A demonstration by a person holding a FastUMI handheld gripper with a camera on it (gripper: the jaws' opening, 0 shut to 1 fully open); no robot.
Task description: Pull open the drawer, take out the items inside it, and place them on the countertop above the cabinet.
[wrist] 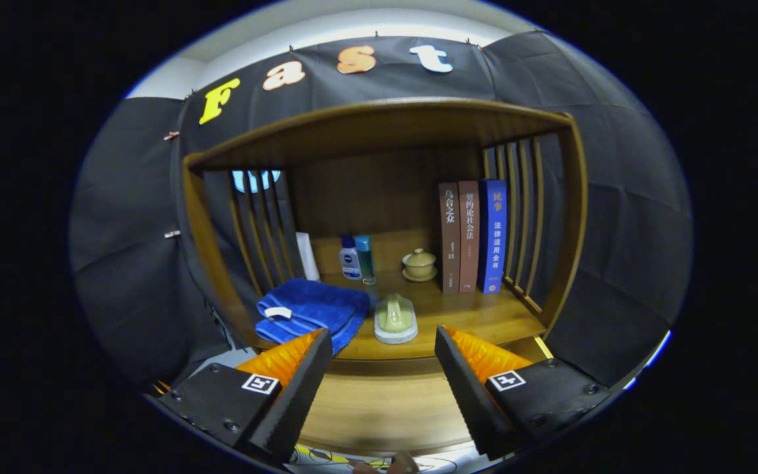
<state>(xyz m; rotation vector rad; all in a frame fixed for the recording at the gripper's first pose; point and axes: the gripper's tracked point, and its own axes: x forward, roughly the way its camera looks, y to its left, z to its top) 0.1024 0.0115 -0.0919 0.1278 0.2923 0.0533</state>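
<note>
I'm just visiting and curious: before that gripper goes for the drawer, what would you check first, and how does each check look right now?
1. Fingers free: ok. The gripper is open, nothing between its fingers.
2. Drawer located: cannot tell. A wooden panel lies beyond the fingers below the countertop, but no handle is visible.
3. Drawer open: cannot tell; no opened drawer or contents show.
4. Room to put things down: ok. Bare wood lies in front of the books.
5. Clutter to avoid: not ok. The blue towel and a pale green brush sit at the front edge, just ahead of the fingers.
</note>
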